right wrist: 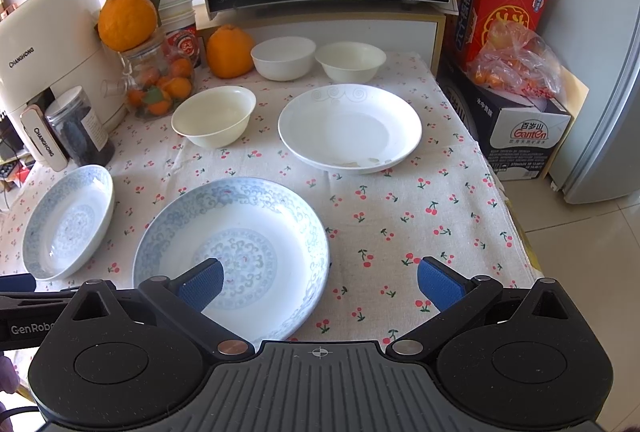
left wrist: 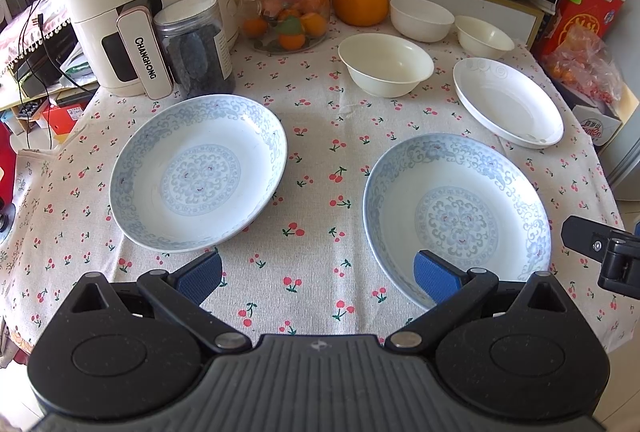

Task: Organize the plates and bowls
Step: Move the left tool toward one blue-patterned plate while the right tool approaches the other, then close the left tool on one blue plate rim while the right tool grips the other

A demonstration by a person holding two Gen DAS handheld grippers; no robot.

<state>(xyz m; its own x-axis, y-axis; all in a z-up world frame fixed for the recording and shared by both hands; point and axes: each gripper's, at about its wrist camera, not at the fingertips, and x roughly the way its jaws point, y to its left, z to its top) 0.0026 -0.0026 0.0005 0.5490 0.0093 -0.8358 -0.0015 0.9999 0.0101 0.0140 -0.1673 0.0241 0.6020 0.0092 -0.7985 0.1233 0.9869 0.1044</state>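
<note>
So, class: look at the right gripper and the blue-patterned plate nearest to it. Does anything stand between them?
Nothing visible does. The right gripper is open, and its left finger already overlaps the near blue-patterned plate in the right wrist view. Only bare cherry-print tablecloth lies around it.

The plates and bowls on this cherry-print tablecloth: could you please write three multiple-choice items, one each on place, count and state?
1. Where does the plain white plate lie?
A) inside the microwave
B) on the tablecloth, right of the nearest cream bowl
C) stacked on a blue plate

2. How many bowls are there?
A) one
B) three
C) five

3. How is the right gripper?
A) open, empty
B) shut on a bowl
C) shut on a plate

Answers: 1 B, it lies flat beside that bowl. 2 B, three cream bowls show. 3 A, its fingers are spread, gripping nothing.
</note>
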